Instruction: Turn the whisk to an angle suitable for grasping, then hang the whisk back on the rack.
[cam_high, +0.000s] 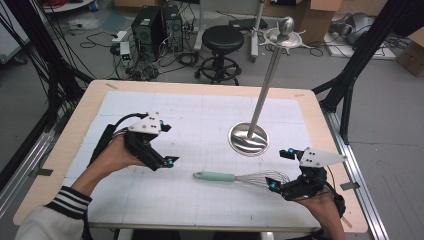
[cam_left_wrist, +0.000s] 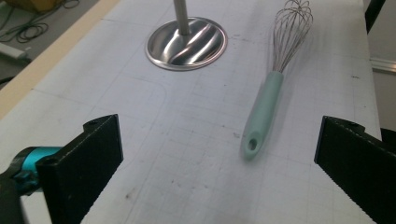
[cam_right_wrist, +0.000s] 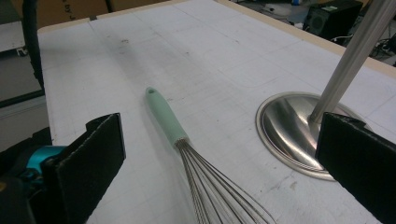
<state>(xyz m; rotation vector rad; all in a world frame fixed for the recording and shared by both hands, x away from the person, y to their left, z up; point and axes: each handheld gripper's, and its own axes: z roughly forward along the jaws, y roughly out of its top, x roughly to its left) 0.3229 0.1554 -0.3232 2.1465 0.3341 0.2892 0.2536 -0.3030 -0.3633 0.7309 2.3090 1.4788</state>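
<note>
We note both tongs released, the whisk (cam_high: 240, 177) flat on the surface (cam_high: 200, 120), wires just ahead of our right tongs (cam_high: 279, 170), handle end pointing toward our farther left tongs (cam_high: 167, 145).

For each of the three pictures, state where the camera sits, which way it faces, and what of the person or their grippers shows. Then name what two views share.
High view: above the person's side, facing forward and down on the table; both forearms, left gripper, right gripper.
Left gripper view: rides that gripper, facing the whisk handle end; open jaws.
Right gripper view: rides that gripper, facing the whisk's wires; open jaws.
Shared: whisk and steel stand.
</note>
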